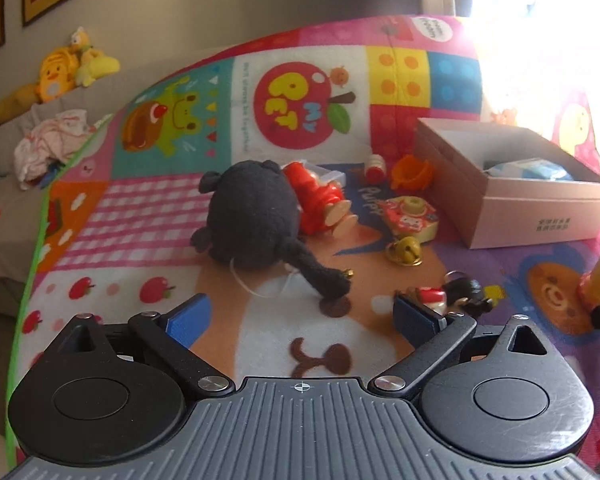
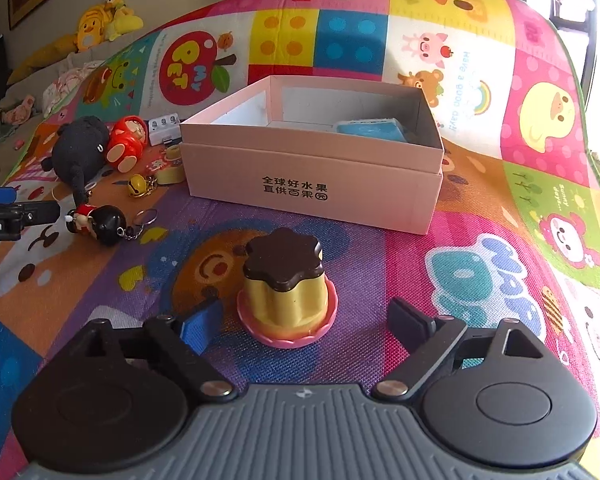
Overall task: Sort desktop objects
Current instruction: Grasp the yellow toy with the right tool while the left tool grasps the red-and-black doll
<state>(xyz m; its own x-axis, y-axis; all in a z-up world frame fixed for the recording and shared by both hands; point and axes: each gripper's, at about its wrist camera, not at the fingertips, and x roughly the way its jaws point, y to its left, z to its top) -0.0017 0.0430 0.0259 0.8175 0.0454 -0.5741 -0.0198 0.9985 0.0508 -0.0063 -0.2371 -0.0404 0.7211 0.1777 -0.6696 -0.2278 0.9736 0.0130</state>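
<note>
The right claw (image 2: 302,322) stands with its jaws wide apart, the pudding toy (image 2: 286,294) just ahead between the fingers, neither pad pressing on it; the left claw (image 1: 300,316) is likewise spread, with nothing held. Largest on the patterned play mat (image 2: 500,216) is the pink cardboard box (image 2: 312,184), open-topped, standing directly beyond the pudding toy from the right claw, with a blue packet (image 2: 370,128) already lying inside. Left of the box is the black plush toy (image 1: 252,216), lying on its side with its tail trailing toward the left claw, and a red figure (image 1: 320,200) is touching it on the box side. Smaller still, a doll keychain (image 1: 448,296) lies just beside the left claw's right finger, and a gold bell (image 1: 404,250) sits between plush and box. The pudding toy stands upright, so the right hand is plainly nearer it, and the likely next move is a straight closing grip before lifting toward the box.
</note>
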